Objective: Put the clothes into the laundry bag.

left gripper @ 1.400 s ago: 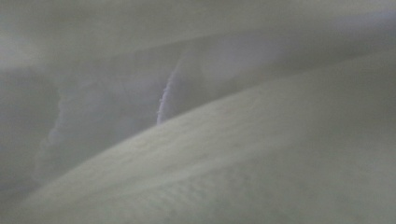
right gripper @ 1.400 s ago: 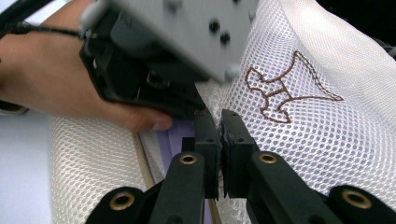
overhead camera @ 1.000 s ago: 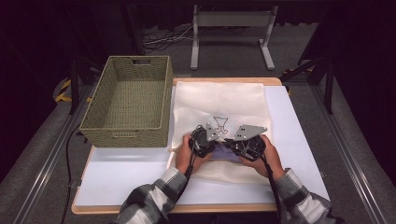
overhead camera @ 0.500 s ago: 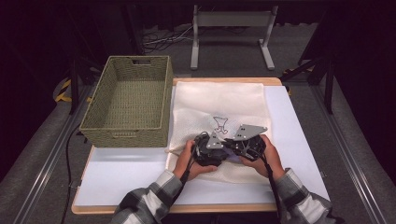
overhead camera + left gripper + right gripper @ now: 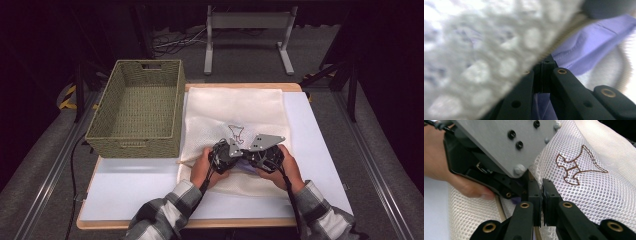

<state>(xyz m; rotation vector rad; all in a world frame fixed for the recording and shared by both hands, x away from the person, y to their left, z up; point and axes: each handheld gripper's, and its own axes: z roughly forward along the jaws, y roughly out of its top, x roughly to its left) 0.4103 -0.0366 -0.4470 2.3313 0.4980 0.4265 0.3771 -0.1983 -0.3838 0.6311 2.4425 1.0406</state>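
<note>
A white mesh laundry bag (image 5: 235,125) lies flat on the white table top (image 5: 125,192), just right of the woven basket (image 5: 135,112), with a brown stitched emblem (image 5: 235,132) near its middle. Its near edge carries a zipper (image 5: 564,37), and purple cloth (image 5: 586,47) shows through the opening there.

Both grippers meet at that near edge, side by side and almost touching. The left gripper (image 5: 544,75) has just been closing, and its jaws are now pressed together on the bag's edge by the zipper, with mesh draped over the left of its view (blurred, very close to the lens). The right gripper (image 5: 541,195) is clamped on the mesh next to it, jaws nearly together with the fabric pinched between them.

In the right gripper view the left gripper's grey plate and black body crowd the upper left, with the left hand (image 5: 446,165) behind them, hiding the bag's edge there. From above, the hands and grippers cover the bag's near middle. The basket's inside is bare. A metal stand (image 5: 247,30) sits on the floor beyond the table.
</note>
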